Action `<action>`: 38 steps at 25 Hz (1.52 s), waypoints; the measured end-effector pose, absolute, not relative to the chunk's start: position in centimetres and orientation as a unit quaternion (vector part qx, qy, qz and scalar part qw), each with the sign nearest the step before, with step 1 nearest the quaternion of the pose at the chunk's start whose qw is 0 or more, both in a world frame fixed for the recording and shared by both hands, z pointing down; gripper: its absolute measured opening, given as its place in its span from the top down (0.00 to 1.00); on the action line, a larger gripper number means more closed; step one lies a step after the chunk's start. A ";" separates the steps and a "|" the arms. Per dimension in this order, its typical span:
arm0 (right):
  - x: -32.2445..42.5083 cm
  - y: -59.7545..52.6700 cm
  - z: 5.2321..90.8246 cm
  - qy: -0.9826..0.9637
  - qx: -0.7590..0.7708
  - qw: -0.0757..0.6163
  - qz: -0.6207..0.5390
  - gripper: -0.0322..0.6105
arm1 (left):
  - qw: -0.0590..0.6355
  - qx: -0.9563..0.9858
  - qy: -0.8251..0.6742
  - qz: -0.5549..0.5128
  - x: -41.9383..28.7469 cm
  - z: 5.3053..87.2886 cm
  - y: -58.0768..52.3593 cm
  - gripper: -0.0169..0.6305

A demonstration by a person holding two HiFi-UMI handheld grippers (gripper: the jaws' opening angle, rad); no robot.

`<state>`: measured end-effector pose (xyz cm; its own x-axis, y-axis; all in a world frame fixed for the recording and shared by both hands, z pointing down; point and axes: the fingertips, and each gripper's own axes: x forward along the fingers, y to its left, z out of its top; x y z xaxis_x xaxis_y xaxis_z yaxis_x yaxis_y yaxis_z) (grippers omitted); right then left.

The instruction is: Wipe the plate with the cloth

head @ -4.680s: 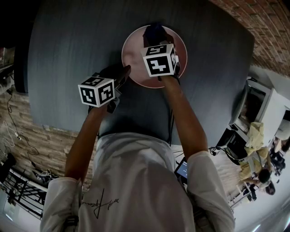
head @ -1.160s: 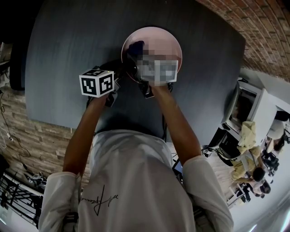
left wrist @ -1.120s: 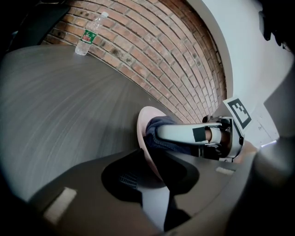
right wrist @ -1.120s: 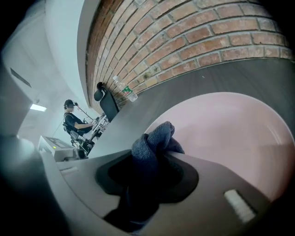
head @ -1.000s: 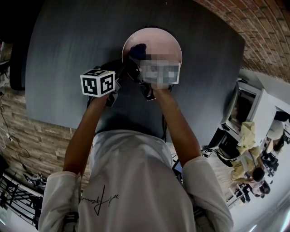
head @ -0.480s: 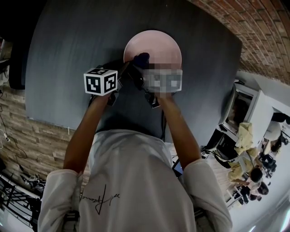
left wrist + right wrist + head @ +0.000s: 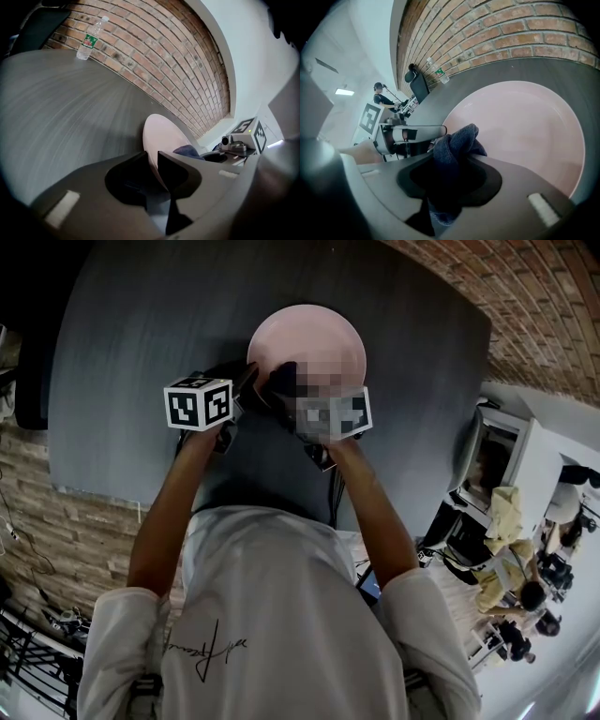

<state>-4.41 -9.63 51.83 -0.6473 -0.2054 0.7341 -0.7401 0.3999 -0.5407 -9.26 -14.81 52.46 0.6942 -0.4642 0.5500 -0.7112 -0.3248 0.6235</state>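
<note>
Left gripper (image 7: 153, 164) fingers (image 7: 180, 171) closing on the plate (image 7: 161, 133) rim to steady it, I guess; right gripper (image 7: 457, 157) fingers (image 7: 515, 187) pinch the cloth (image 7: 457, 138) for wiping.

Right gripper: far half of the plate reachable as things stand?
Likely yes. The right gripper, shut on the cloth, sits at the near edge of the plate, and the pink surface beyond it is bare, with nothing in the way.

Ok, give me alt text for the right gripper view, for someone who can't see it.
Two grey jaws pinch a bunched dark blue cloth over the left side of a pink plate, which lies on a dark grey table. A brick wall runs behind.
</note>
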 end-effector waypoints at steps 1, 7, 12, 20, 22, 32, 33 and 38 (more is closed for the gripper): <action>-4.3 -9.5 51.8 -0.784 0.299 0.296 0.456 0.74 | 0.450 0.802 -0.367 0.137 -9.3 52.5 -14.8 0.83; -3.3 -8.6 51.9 -0.790 0.280 0.333 0.431 0.74 | 0.458 0.798 -0.371 0.128 -9.2 52.5 -15.0 0.83; -2.3 -7.9 52.1 -0.793 0.262 0.368 0.409 0.74 | 0.459 0.796 -0.374 0.127 -9.1 52.4 -15.0 0.84; -0.4 -7.0 52.3 -0.793 0.223 0.439 0.360 0.74 | 0.449 0.796 -0.384 0.132 -9.2 52.1 -15.0 0.84; 0.0 -6.7 52.4 -0.791 0.212 0.453 0.352 0.74 | 0.451 0.795 -0.384 0.134 -9.2 52.2 -14.8 0.84; 1.8 -6.4 52.7 -0.784 0.151 0.532 0.284 0.74 | 0.460 0.790 -0.379 0.146 -9.0 52.6 -14.3 0.84; 2.0 -6.4 52.7 -0.782 0.149 0.533 0.286 0.74 | 0.458 0.791 -0.379 0.146 -9.0 52.5 -14.3 0.83; 3.1 -6.7 52.7 -0.778 0.143 0.540 0.286 0.74 | 0.459 0.792 -0.374 0.151 -9.0 52.5 -14.1 0.83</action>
